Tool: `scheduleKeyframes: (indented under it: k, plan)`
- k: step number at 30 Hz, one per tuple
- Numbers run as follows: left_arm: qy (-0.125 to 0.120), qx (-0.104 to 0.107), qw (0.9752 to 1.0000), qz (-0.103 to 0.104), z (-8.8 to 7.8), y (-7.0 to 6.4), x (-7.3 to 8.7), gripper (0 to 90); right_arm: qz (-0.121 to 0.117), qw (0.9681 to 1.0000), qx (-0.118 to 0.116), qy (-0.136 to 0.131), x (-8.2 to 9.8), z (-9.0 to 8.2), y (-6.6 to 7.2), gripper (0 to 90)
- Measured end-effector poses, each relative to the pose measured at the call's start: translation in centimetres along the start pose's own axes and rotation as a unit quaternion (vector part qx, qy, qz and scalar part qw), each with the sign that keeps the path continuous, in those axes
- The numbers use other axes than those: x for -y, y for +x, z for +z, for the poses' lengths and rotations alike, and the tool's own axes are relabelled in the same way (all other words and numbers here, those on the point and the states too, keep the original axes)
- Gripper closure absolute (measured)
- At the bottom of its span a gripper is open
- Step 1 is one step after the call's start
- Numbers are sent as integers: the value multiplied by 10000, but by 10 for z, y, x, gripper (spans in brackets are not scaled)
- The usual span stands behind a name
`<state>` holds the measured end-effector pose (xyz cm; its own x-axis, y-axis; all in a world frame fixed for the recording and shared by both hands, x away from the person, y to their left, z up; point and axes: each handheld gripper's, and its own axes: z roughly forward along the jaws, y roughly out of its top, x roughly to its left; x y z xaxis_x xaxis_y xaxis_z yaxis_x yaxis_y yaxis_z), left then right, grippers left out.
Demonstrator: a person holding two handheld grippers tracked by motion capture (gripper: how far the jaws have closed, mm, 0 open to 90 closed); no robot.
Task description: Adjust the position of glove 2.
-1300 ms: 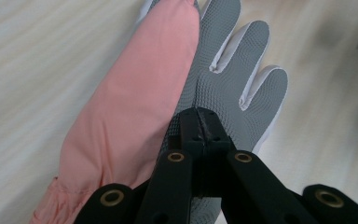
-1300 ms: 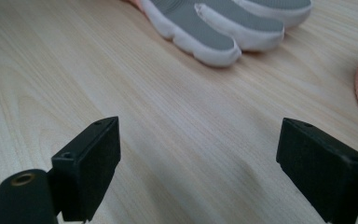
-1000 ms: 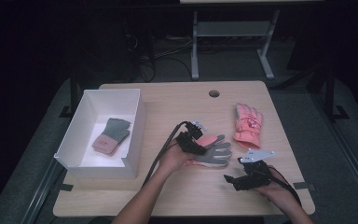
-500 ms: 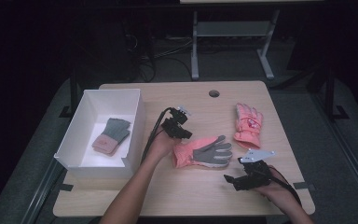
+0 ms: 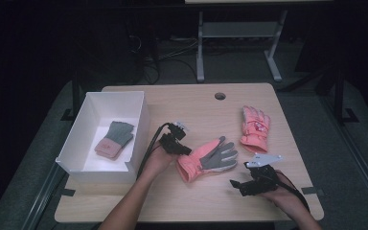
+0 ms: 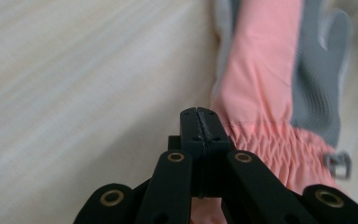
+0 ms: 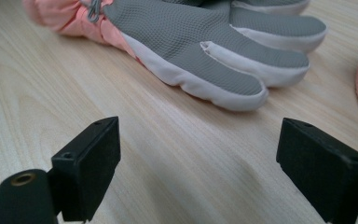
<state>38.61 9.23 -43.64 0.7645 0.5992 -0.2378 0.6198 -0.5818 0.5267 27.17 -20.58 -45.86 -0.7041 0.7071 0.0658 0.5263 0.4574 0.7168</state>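
A pink glove with a grey palm point(image 5: 208, 159) lies palm up at the middle of the wooden table point(image 5: 191, 105). My left gripper point(image 5: 181, 148) is at its cuff, jaws pressed together point(image 6: 199, 116). The gathered pink cuff point(image 6: 261, 140) lies just right of the tips, and I see nothing between the pads. My right gripper point(image 5: 242, 184) rests near the front edge, right of the glove. Its jaws point(image 7: 209, 154) stand wide open, with the glove's grey fingers point(image 7: 223, 60) ahead of them on the wood. A second pink glove point(image 5: 255, 127) lies back up at the right.
A white open box point(image 5: 139, 120) stands at the table's left with a grey and pink glove point(image 5: 115, 139) inside. A round hole point(image 5: 220, 96) is near the table's far edge. Dark floor, cables and a metal stand lie beyond.
My left hand has drawn its gripper leftward, from over the grey-palmed glove to its cuff end. The right hand and its gripper have kept still.
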Motion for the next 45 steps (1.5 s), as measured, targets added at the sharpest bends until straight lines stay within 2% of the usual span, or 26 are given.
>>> scheduleKeyframes:
  k: [8, 14, 16, 21, 27, 30, 31, 37, 45]
  plan:
    - [0, 267, 9995, 184, -9, -16, 14, 898, 29, 10000, -29, 10, 2, -4, 2, 131]
    - [91, 425, 9983, 398, -9, -28, 19, 898, -56, 9999, -91, -30, 2, -15, 9, 131]
    - [109, 487, 9978, 427, -6, -32, 20, 898, 2, 10000, -68, -54, 5, -19, 9, 131]
    - [200, 610, 9962, 591, 5, -48, 16, 898, 60, 10000, -46, 7, 15, -24, 7, 131]
    - [222, 699, 9946, 739, 12, -59, 10, 898, 18, 10000, -70, 66, 25, -30, 9, 131]
    - [249, 756, 9934, 828, 16, -65, 7, 898, 4, 10000, -88, 47, 26, -32, 11, 131]
    - [201, 774, 9938, 772, 18, -67, 7, 898, 38, 9999, -97, 51, 26, -31, 12, 131]
    - [216, 909, 9911, 946, 28, -80, -1, 898, 13, 9999, -88, 78, 28, -30, 11, 130]
    - [279, 1013, 9877, 1157, 43, -94, -12, 898, 90, 9998, 4, 203, 33, -30, 5, 97]
